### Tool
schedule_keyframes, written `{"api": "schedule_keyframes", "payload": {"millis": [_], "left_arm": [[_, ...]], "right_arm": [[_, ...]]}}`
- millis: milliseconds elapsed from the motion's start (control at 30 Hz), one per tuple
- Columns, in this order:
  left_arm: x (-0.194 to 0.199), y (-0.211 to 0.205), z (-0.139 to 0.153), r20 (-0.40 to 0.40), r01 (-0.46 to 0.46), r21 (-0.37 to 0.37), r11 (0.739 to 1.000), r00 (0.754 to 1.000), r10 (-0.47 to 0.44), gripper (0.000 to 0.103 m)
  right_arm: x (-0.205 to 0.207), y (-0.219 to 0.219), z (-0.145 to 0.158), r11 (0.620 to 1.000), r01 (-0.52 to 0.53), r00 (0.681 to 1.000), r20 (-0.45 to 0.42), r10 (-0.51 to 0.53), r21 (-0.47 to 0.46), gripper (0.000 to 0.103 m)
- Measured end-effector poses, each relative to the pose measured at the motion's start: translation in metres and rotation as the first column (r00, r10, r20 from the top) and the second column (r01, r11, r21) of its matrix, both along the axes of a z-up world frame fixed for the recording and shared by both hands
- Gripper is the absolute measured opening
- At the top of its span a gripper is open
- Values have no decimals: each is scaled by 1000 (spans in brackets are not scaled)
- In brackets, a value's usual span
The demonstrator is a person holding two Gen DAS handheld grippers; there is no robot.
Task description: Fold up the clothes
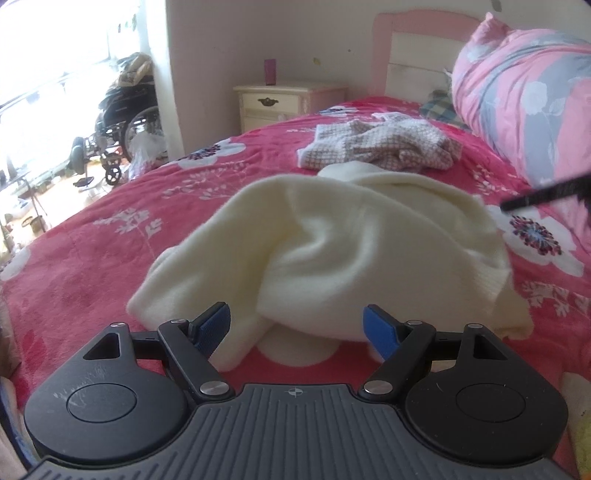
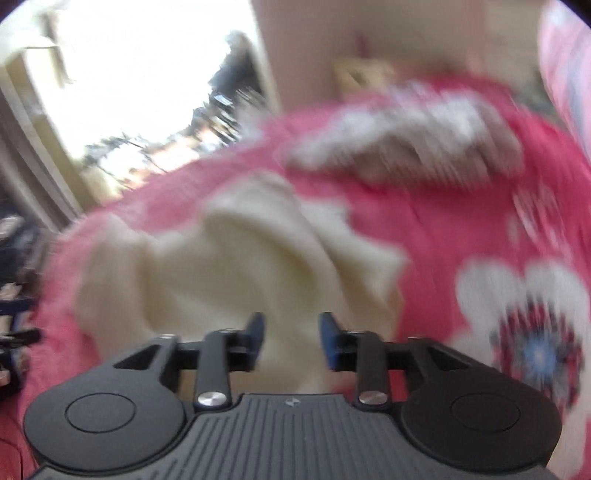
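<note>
A crumpled cream knit garment (image 1: 332,251) lies in a heap on the red floral bedspread (image 1: 92,251). My left gripper (image 1: 297,326) stands open at the heap's near edge, its blue pads wide apart on either side of a fold without pressing on it. The right wrist view is blurred by motion. There the same cream garment (image 2: 229,266) lies under my right gripper (image 2: 292,334). Its jaws are parted, with cloth showing through the gap and nothing pinched. A pink-and-white checked garment (image 1: 380,144) lies bunched farther up the bed, seen smeared as a checked garment (image 2: 406,129) in the right wrist view.
A rolled pink and grey quilt (image 1: 524,92) lies along the bed's right side by the pink headboard (image 1: 413,22). A cream nightstand (image 1: 280,103) and a wheelchair (image 1: 122,118) stand left of the bed. A dark blurred bar (image 1: 539,194) reaches in from the right edge.
</note>
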State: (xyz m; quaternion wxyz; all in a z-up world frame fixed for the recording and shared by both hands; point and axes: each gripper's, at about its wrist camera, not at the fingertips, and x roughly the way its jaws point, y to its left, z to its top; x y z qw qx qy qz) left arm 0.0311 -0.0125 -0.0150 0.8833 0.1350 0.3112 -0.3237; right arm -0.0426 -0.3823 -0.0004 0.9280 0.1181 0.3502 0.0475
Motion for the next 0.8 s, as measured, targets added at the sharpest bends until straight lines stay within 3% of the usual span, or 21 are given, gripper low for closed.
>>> {"api": "schedule_keyframes", "payload": {"millis": [100,200,233,300,433,500,567,600,700,733,800], "left_arm": [[-4,-11,-1,30,53,21,998,998,-54,80],[-10,-24,0,84,154,73,985,984,-160,80],[-14,-30,1,115,209,111,972,969,-221,80],[-22,-44,3,176,326,207,923,915,-363,80],[-34,-69,0,215,497,386,777,771,-599,80],[-39,-80,-3,216,551,454,700,695,-686,80],[-46,-90,-6,214,591,525,612,605,-767,80],[-50,-93,-8,218,605,567,559,545,-810,80],[-63,-98,-14,215,609,688,394,348,-913,80],[-66,-99,-17,196,608,717,342,295,-935,80],[-70,-100,-21,143,615,747,253,223,-964,81]], "right_arm": [[5,24,0,984,-165,986,-5,165,69,68],[12,49,-8,943,-309,949,-26,315,127,70],[15,57,-17,933,-338,937,-52,346,122,70],[21,67,-34,916,-384,913,-94,396,118,70],[26,79,-52,885,-451,879,-116,463,112,63],[27,82,-51,864,-498,858,-100,503,76,30],[28,84,-46,838,-545,834,-90,545,27,19],[25,86,-42,821,-571,818,-82,569,-1,17],[10,100,-27,725,-672,739,-72,670,-150,11],[4,106,-23,679,-704,704,-75,707,-208,11],[-10,121,-16,562,-760,617,-88,782,-328,10]]}}
